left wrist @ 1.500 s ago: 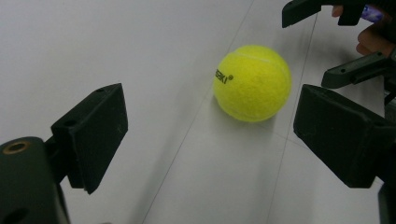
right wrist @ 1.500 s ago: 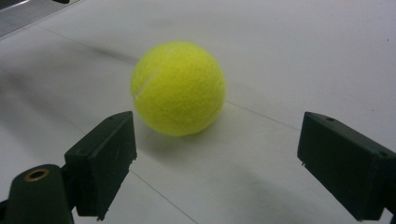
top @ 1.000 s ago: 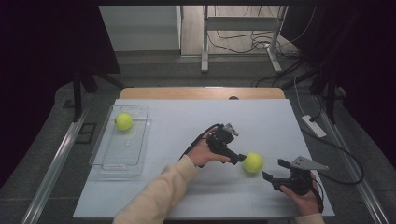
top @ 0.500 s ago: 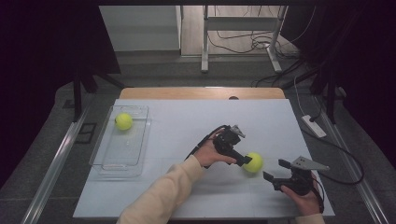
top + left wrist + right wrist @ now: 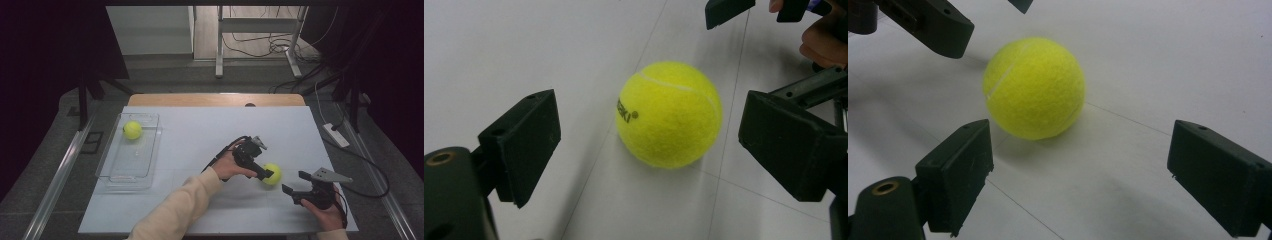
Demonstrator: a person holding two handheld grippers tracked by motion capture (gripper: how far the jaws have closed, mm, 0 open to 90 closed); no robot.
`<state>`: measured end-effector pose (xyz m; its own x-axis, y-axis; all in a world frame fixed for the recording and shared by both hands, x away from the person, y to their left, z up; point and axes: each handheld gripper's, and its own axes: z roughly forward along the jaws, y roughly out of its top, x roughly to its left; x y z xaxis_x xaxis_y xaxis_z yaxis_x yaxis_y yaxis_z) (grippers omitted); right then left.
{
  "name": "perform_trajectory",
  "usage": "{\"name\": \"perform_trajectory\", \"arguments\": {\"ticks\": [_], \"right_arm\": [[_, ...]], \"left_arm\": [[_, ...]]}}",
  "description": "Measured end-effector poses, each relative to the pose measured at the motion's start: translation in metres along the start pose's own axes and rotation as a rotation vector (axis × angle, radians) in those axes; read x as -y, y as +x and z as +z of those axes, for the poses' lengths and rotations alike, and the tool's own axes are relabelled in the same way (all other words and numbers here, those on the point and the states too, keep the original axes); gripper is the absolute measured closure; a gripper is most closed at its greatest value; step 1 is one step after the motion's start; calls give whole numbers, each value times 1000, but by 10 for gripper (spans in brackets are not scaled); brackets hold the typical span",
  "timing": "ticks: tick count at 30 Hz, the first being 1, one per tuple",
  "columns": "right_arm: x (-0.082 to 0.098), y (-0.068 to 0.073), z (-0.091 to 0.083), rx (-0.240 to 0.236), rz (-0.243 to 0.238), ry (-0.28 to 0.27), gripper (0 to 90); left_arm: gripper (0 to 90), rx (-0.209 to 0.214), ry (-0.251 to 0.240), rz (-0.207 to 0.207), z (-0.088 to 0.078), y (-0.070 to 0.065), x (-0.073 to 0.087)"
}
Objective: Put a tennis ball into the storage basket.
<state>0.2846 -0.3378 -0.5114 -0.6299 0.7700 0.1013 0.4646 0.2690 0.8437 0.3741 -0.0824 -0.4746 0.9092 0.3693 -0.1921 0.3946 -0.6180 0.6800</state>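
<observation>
tennis ball (image 5: pixel 272 174) lies on the white counter (image 5: pixel 200 130), right of the middle, between the two tools. left hand-held gripper (image 5: pixel 265 173) reaches to it with jaws spread wide on either side, pads clear of the felt. right hand-held gripper (image 5: pixel 295 184) sits just beside the ball on its other side, jaws also wide and holding nothing. second ball (image 5: pixel 132 130) rests in the clear tray (image 5: pixel 112 175) at the counter's left.
</observation>
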Motion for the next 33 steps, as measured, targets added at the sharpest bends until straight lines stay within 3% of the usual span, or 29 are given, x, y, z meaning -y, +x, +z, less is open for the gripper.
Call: {"name": "perform_trajectory", "arguments": {"ticks": [33], "right_arm": [[2,0,-1,-15,-7,12,114]], "left_arm": [[124,45,50,-3,36,1,-3]]}}
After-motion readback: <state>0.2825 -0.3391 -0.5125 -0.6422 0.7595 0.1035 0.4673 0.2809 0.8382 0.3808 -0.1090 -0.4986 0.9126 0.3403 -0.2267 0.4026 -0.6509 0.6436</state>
